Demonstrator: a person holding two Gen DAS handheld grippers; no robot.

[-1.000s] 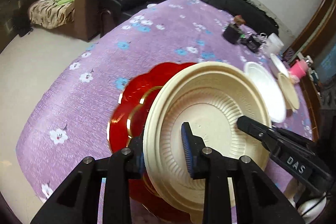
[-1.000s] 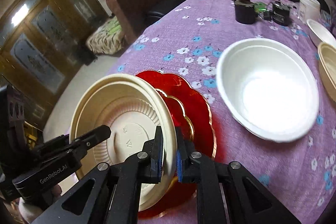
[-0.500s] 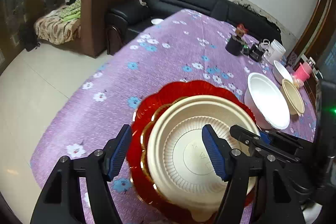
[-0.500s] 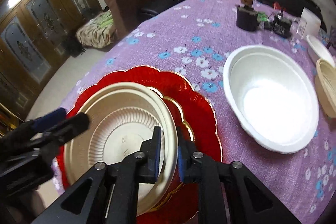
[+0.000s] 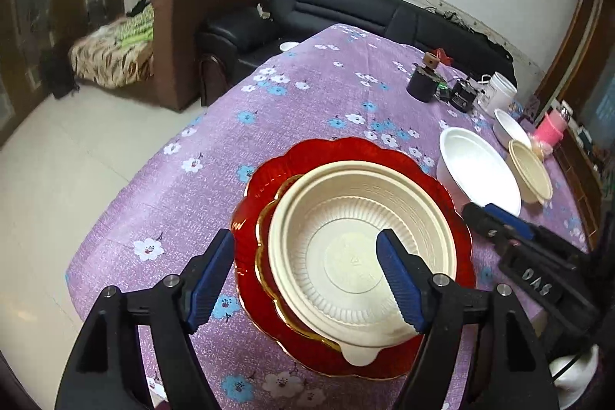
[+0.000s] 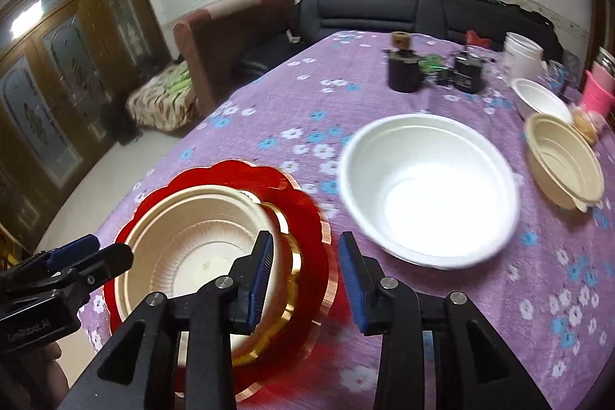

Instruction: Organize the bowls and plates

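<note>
Both grippers have let go of the cream bowl (image 5: 357, 256) since a second ago, when it hung tilted between them above the table; it now sits flat and mouth-up on the red plate (image 5: 265, 179), its small rim tab pointing toward the near table edge. Being round, the bowl has no long axis; its ribbed inside faces straight up.

The left gripper (image 5: 307, 275) has its jaws opening, blue pads standing well apart on either side of the bowl's left wall, neither pressing on it; the right gripper (image 6: 305, 275) also has its jaws opening, its pads clear of the bowl, with the plate's right edge showing in the gap between them.

Taking the red plate as the mark: it lies on the purple flowered tablecloth (image 5: 307, 95) near the table's near-left corner; the large white bowl (image 6: 426, 191) stands just to its right, apart from it; beyond that, further right, sits a second cream bowl (image 6: 563, 166), and behind that a smaller white bowl (image 6: 540, 98); a black cup (image 6: 401, 73) stands well beyond the plate, toward the far edge.
</note>
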